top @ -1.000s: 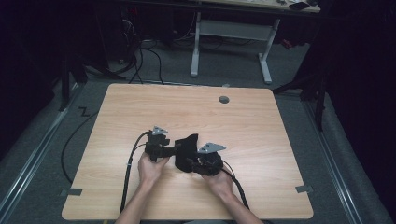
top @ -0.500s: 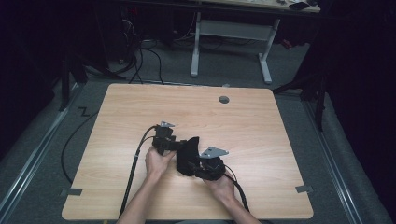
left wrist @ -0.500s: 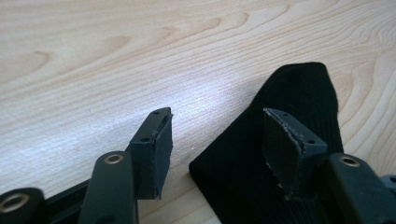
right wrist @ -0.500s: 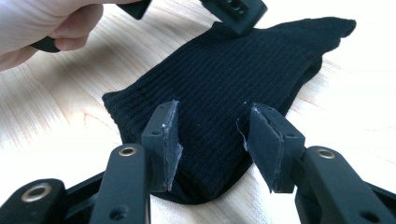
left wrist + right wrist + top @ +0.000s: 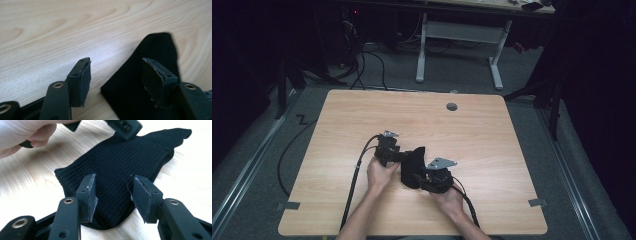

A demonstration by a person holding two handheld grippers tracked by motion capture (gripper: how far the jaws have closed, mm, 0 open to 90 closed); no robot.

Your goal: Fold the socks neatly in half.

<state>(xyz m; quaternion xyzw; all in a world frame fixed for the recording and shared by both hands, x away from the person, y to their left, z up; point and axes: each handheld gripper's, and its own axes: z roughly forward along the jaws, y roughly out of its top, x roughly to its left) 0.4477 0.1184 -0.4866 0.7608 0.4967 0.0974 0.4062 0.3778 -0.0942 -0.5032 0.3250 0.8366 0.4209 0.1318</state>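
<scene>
A black ribbed knit sock (image 5: 413, 166) is lying flat on the light wooden table (image 5: 492, 130), between both tools. The left tool (image 5: 401, 156) is hovering open at its edge, having crept closer. The right tool (image 5: 113, 195) is straddling it, open, not pinching. It looks soft, light and floppy; pinching an edge seems best.

text: none readable | labels: none | brands: none | numbers: none (all three views checked)
</scene>
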